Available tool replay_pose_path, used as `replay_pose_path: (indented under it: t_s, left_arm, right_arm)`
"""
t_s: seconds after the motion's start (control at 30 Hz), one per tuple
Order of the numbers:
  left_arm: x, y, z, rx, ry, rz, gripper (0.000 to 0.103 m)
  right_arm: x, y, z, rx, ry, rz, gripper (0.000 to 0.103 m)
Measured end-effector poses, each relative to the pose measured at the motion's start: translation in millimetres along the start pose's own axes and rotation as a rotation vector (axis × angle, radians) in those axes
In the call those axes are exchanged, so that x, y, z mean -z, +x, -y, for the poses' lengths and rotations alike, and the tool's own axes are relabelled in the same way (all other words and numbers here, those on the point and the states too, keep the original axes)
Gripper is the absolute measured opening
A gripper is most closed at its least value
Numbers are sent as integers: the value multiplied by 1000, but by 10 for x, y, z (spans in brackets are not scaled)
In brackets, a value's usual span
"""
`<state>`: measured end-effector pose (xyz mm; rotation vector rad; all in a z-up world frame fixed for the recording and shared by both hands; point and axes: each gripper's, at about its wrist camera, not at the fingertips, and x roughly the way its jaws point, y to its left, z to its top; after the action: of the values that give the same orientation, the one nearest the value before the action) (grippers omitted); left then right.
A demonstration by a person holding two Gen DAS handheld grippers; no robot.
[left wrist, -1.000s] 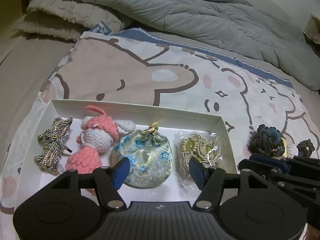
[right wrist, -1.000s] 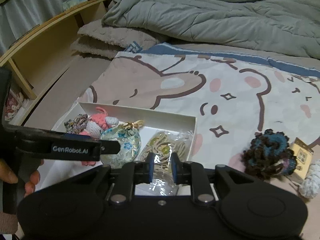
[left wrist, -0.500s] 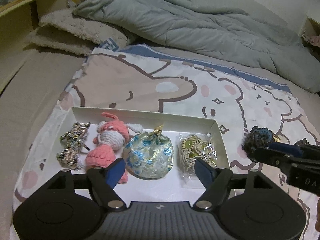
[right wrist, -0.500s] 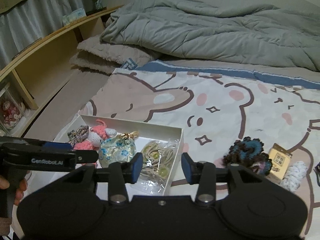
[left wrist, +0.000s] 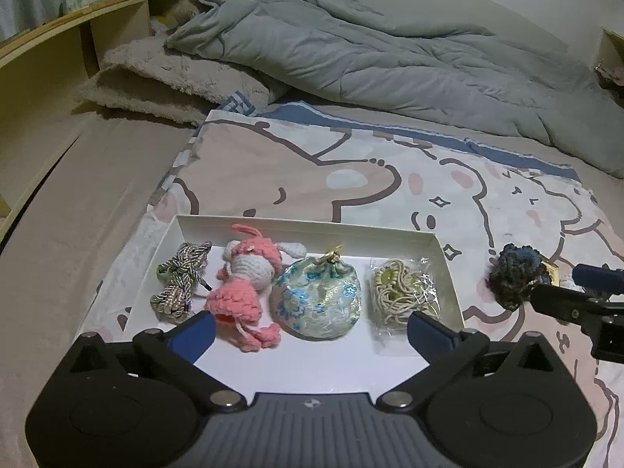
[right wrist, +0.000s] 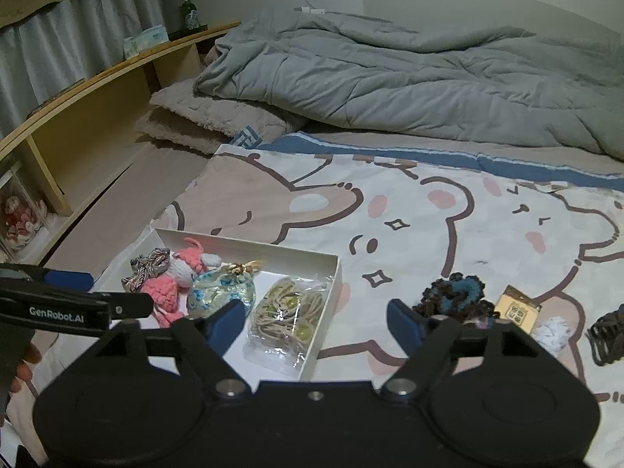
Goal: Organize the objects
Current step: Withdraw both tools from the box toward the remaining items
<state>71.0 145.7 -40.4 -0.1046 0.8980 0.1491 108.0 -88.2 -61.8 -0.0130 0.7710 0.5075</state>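
White box: shallow open tray lying on the cartoon-print sheet, at 12 o'clock from the left gripper and 10 o'clock from the right gripper.
Box contents: a row of four, left to right: twisted cord bundle, pink crochet doll, floral brocade pouch, clear bag of beige hair ties; doll and pouch touch.
Outside the box: dark blue-brown crochet scrunchie on the sheet at 1 o'clock from the right gripper, well apart from the box.
Only in right view: tan packet just beside the scrunchie, small white fluffy piece, dark hair claw, a bottle on the wooden shelf.
Only in left view: the right gripper's fingertips seen side-on at 3 o'clock, near the scrunchie.
Writing: "GenRobot.AI" on the left gripper's arm in the right view; the packet's print is too small to read.
Left gripper: fingers spread wide, holding nothing, low over the box's near edge.
Right gripper: fingers spread wide, empty, straddling the box's right corner.
Background: grey duvet at 12 o'clock.
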Motion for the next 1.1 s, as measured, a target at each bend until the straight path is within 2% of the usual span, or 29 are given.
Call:
replay_pose_path:
  t_s: [0.13,0.33,0.67,1.1]
  left_arm:
    - [13,-38,28,4,8,0,103]
    - [11,-116,79,10,16,19,103]
    - [-48,-100,246,17,23,39,103]
    - [-148,78,648,64,40,37,103]
  right_arm:
    - [5,-50,27,18,3,8,88]
    - [18,-96,84,57,14,11,103]
    - [3,-181,238,95,39,34,103]
    - [26,-341,790,200,95,48,103]
